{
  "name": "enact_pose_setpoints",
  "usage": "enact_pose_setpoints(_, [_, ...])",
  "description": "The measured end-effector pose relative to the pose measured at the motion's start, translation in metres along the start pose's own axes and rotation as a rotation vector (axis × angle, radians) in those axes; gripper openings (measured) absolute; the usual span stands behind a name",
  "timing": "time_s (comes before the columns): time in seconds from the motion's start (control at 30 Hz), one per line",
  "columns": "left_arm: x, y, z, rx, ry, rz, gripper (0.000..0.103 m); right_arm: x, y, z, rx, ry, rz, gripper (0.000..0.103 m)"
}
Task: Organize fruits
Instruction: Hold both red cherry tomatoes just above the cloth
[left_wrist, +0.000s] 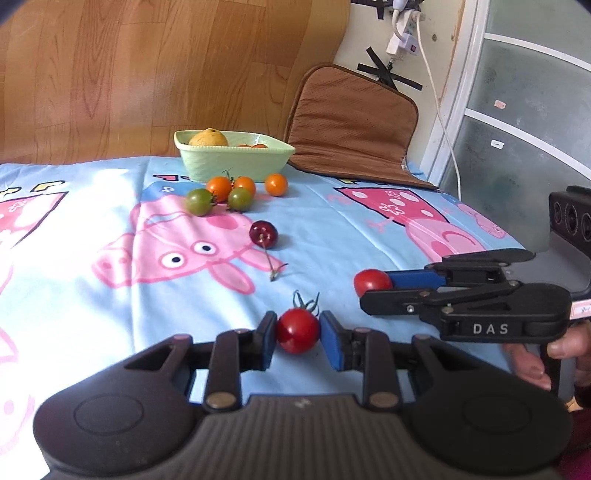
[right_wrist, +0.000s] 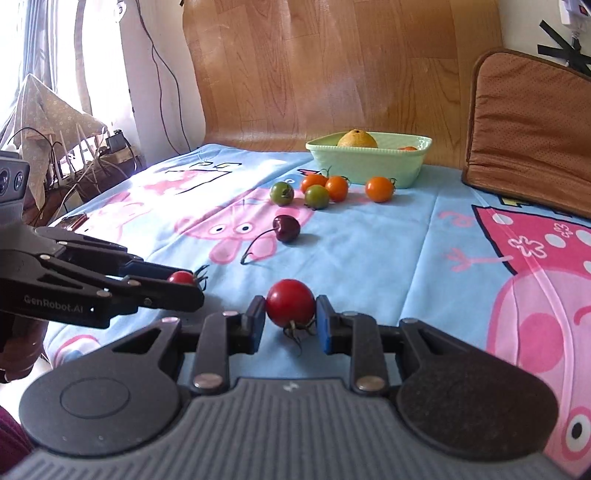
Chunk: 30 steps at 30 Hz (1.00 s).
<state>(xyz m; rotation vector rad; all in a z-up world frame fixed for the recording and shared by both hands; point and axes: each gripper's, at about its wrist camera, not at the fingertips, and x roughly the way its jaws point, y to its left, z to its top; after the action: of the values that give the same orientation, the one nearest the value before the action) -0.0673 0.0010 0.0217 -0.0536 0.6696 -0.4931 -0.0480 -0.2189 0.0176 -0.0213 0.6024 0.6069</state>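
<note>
Left wrist view shows the left claw (left_wrist: 298, 334) clamped on a red tomato with a green calyx (left_wrist: 298, 330), held above the cartoon-print cloth (left_wrist: 332, 236) covering the desk. To its right, the right claw (left_wrist: 373, 286) grips a second red tomato (left_wrist: 372, 282), a hand (left_wrist: 532, 363) on its handle. Farther back lie a dark cherry (left_wrist: 263, 234) with its stem, then two green tomatoes (left_wrist: 199, 201) and three orange tomatoes (left_wrist: 276, 184), clustered just before a pale green bowl (left_wrist: 236, 162) holding a yellow fruit (left_wrist: 208, 137). A brown cushion (left_wrist: 351, 122) leans beside the bowl.
</note>
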Motion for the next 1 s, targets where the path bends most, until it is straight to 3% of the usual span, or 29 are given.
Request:
enact_pose_setpoints(0.43, [0.005, -0.013, -0.003, 0.014, -0.001, 0.093, 0.027, 0.000, 0.006, -0.006, -0.015, -0.007, -0.016, 0.033])
enact_pose_setpoints(0.63, [0.009, -0.024, -0.001, 0.011, 0.013, 0.171, 0.044, -0.001, 0.009, -0.008, -0.019, -0.013, -0.027, 0.033])
enact_pose_setpoints(1.0, [0.013, -0.030, 0.002, 0.001, 0.030, 0.220, 0.045, -0.003, 0.004, -0.009, 0.002, -0.023, -0.014, 0.033])
